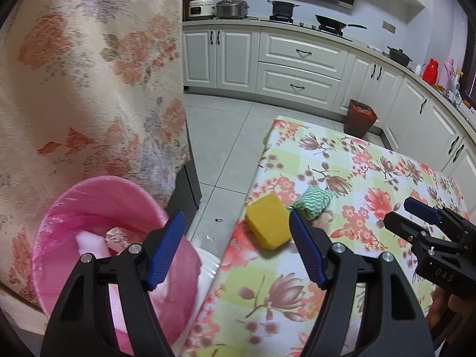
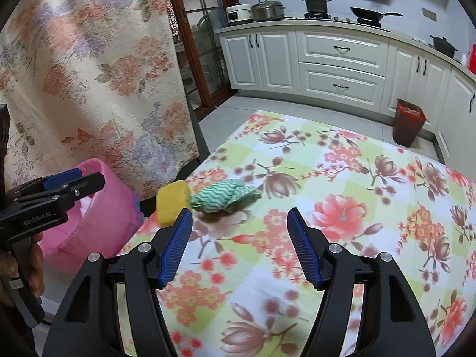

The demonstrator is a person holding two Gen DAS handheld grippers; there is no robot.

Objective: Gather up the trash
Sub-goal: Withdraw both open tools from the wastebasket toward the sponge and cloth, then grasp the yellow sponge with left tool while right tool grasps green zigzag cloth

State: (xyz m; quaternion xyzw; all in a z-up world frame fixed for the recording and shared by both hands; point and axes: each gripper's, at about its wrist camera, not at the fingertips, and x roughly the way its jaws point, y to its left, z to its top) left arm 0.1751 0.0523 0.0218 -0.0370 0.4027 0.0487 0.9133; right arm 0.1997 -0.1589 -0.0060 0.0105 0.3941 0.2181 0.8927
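Two grippers are in your hands, and both are empty. Your left gripper (image 1: 235, 247) hangs over the left edge of the table (image 1: 351, 178), with its jaws spread wide: one blue pad sits over the pink bin (image 1: 89, 196), the other over the flowered tablecloth. Nothing lies between the pads. Your right gripper (image 2: 239, 245) hovers above the tablecloth further to the right, its jaws likewise spread wide and gripping nothing.

Locate the task items as follows:

- Yellow sponge (image 1: 269, 221): lies on the table at its left edge, just ahead of your left gripper. In the right wrist view the sponge (image 2: 172, 205) appears ahead and to the left of the left pad.
- Green-and-white zigzag cloth (image 2: 226, 197): crumpled on the table, just beside the sponge on its right. Whether the two touch cannot be told.
- Pink bin: stands on the floor close beside the table's left edge, lined with a pink bag. White and pale wrapper-like scraps (image 1: 98, 241) lie inside it.

Note the surroundings. Floral fabric (image 1: 89, 74) hangs behind the pink bin. White kitchen cabinets (image 2: 339, 59) run along the far wall, with pots on the counter. One dark red bin (image 2: 409, 122) stands on the floor by the cabinets, well apart from the table.
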